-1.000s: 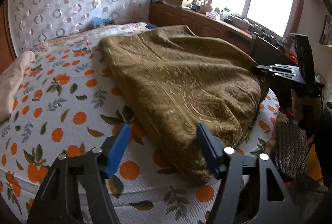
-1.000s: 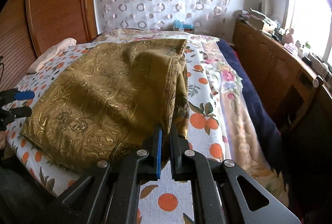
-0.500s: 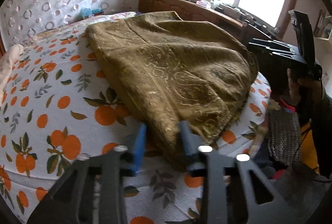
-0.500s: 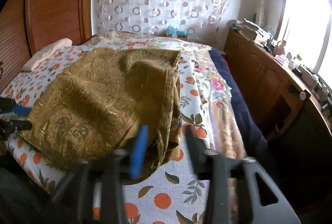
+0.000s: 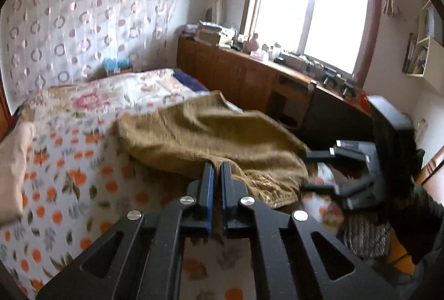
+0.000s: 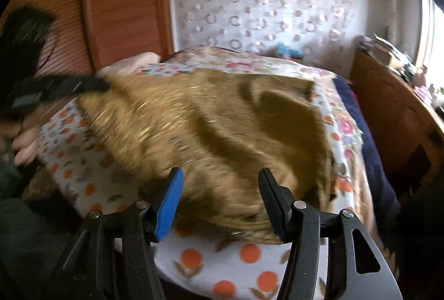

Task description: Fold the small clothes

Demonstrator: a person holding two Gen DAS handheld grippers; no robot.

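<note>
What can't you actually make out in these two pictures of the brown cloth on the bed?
- Left wrist view: whether the left tool truly pinches the brown cloth; its tips cover the contact.
- Right wrist view: the cloth's pattern, smeared by motion blur.
- Windowsill items: too small.

We see a bed w/ an orange-print sheet (image 5: 69, 189) and a floral quilt (image 5: 125, 86) toward the far end. A navy blanket (image 6: 369, 139) runs along the sheet's edge, next to the wooden cabinet (image 5: 236, 72). The cabinet top holds stacked papers (image 5: 211, 32) & small bottles, too small to tell apart. Above it, a bright window (image 5: 313, 8). A curtain w/ ring pattern (image 5: 83, 22) covers the back wall. A pale pillow (image 5: 14, 161) lies by the wooden headboard (image 6: 119, 0). A wall shelf (image 5: 421, 50) hangs beside the window.
</note>
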